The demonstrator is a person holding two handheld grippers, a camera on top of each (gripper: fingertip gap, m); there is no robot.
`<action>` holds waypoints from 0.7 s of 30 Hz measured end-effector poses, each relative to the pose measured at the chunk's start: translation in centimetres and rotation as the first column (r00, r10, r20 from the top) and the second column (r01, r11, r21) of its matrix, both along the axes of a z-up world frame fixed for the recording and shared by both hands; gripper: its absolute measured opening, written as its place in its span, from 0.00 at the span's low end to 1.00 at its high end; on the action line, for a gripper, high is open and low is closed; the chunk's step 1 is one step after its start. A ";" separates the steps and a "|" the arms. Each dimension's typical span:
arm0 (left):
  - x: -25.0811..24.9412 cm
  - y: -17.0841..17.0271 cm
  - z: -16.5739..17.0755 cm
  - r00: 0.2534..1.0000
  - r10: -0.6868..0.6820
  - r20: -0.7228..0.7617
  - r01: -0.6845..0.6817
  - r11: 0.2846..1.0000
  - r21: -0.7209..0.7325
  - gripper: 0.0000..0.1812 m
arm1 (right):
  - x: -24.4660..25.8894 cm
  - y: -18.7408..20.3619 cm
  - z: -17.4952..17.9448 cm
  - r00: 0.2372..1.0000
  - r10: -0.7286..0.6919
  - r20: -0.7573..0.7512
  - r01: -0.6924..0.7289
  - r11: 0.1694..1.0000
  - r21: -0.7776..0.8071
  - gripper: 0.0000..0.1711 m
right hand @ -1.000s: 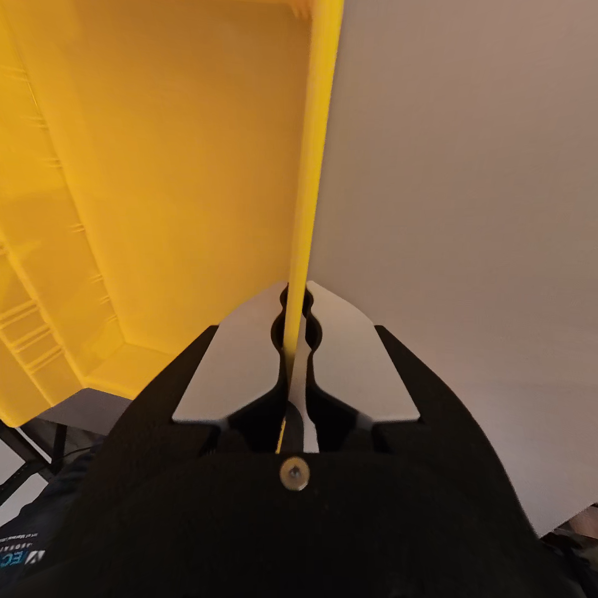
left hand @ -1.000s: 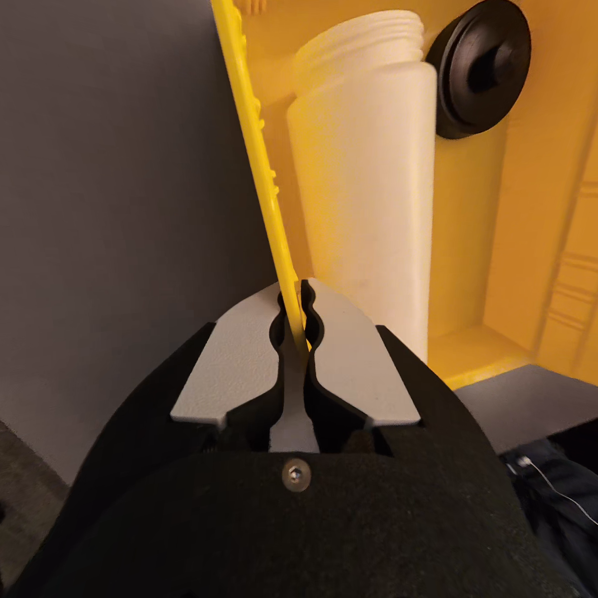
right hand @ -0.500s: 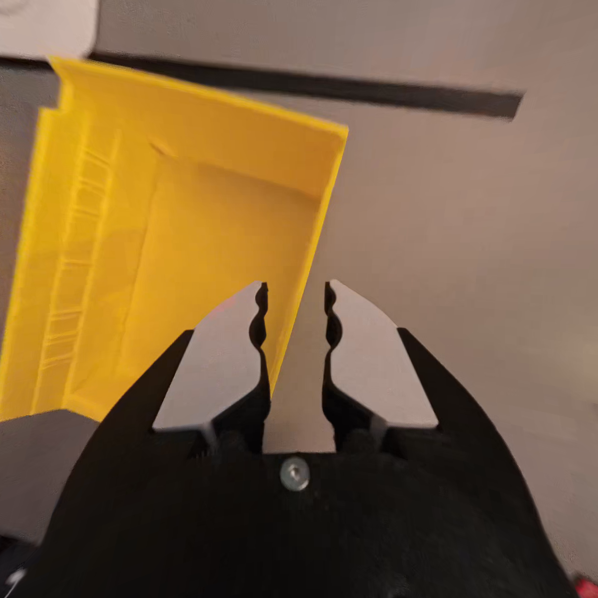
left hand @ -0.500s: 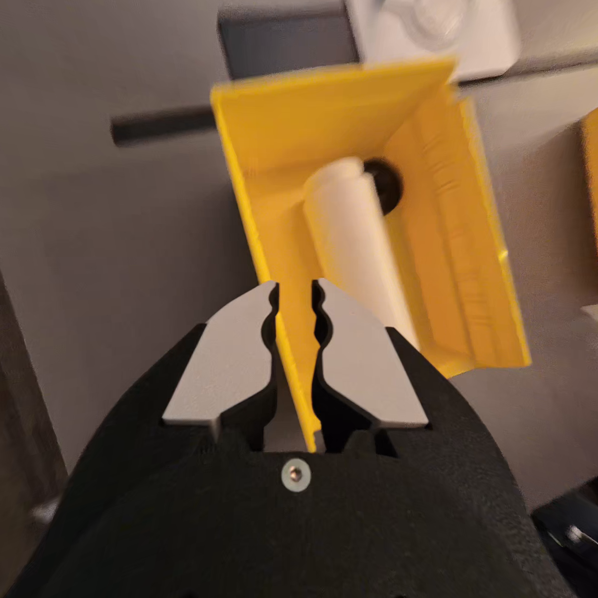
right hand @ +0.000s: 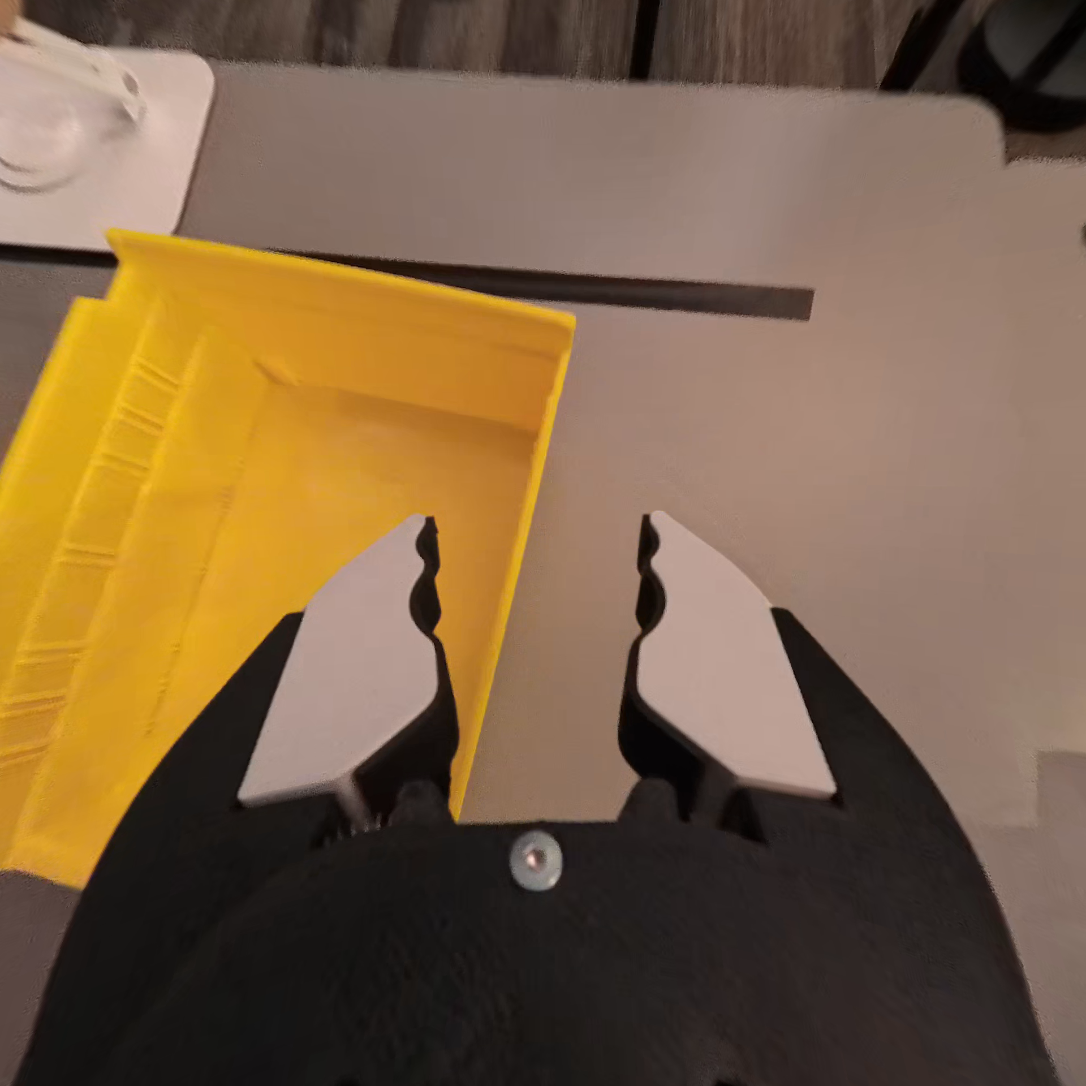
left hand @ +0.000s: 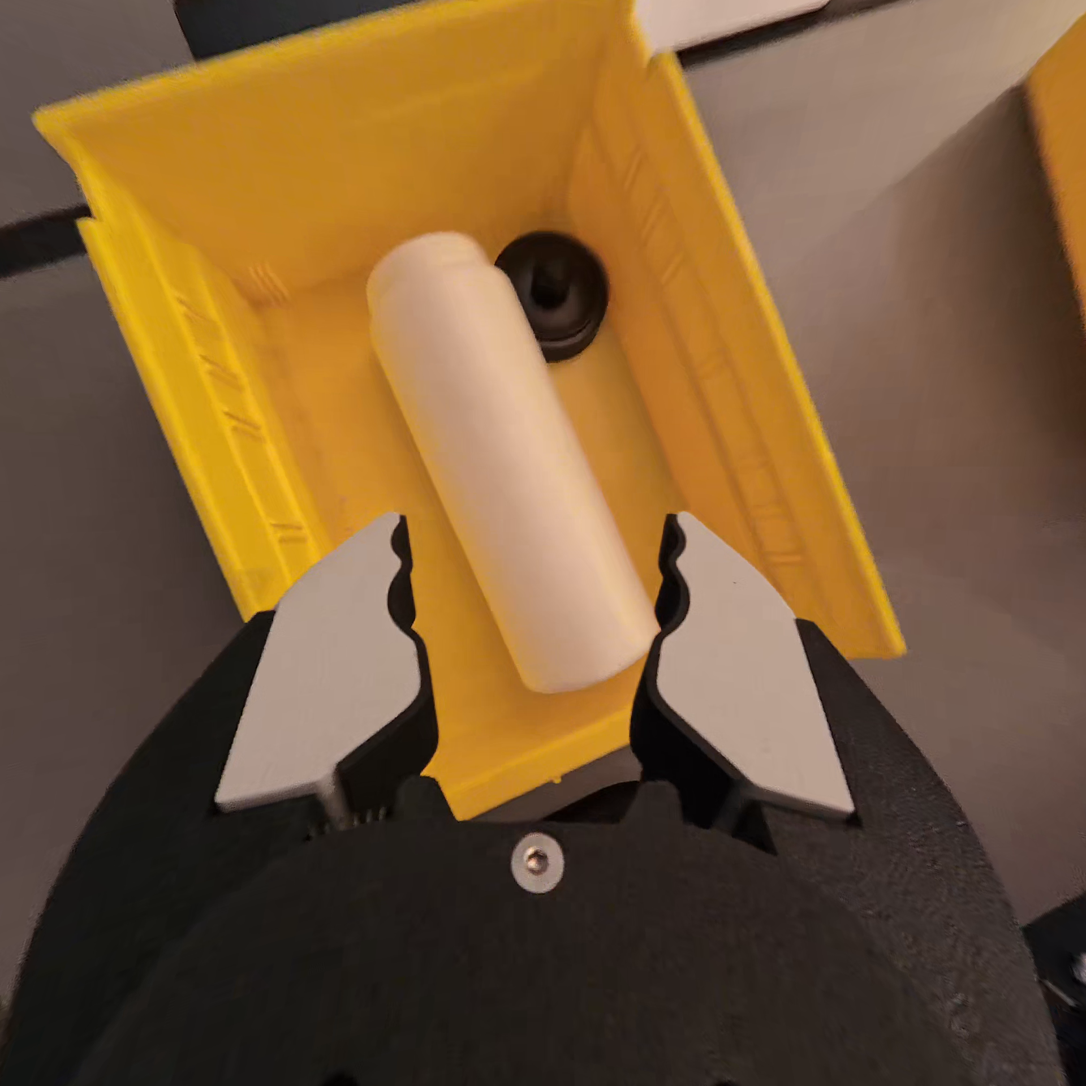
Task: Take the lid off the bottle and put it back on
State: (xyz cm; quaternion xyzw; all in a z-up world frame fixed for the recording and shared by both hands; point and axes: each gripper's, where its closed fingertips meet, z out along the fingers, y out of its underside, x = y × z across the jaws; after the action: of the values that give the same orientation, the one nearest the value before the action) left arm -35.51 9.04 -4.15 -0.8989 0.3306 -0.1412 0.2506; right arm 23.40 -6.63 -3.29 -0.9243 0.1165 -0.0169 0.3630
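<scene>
Both grippers let go of yellow bin (left hand: 364,153) walls, backed off. L gripper (left hand: 535,523), R gripper (right hand: 538,523): fingers wide, empty. White bottle (left hand: 499,458) lying in bin, uncapped; black lid (left hand: 552,300) beside neck. Recapping pending.

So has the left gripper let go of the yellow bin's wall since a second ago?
Yes. The left gripper is open and has pulled back from the yellow bin.
</scene>
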 end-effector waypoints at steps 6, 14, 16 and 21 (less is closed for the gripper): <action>2.0 -0.5 -4.0 0.986 -0.032 -0.164 0.005 0.986 -0.166 0.54 | -2.8 -1.5 -7.1 0.966 0.078 -0.246 -0.148 0.948 -0.281 0.12; 0.8 0.5 -6.7 0.885 -0.030 -0.464 -0.055 0.984 -0.168 0.51 | -1.0 -1.4 -8.3 0.940 -0.046 -0.339 -0.052 0.960 -0.275 0.05; 0.2 0.9 -7.2 0.871 -0.017 -0.490 -0.083 0.980 -0.182 0.51 | -0.7 -1.5 -8.2 0.951 -0.016 -0.307 -0.072 0.959 -0.274 0.05; -1.9 1.4 -8.7 0.852 0.033 -0.523 -0.178 0.957 -0.230 0.54 | -1.4 -1.0 -7.7 0.939 0.016 -0.343 -0.097 0.971 -0.219 0.15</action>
State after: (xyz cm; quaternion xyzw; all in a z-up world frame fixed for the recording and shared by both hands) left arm -37.37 10.48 -12.85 -0.9463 0.3128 0.0737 0.0358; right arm 22.03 -7.64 -11.00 -0.9524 0.1477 0.1394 0.2273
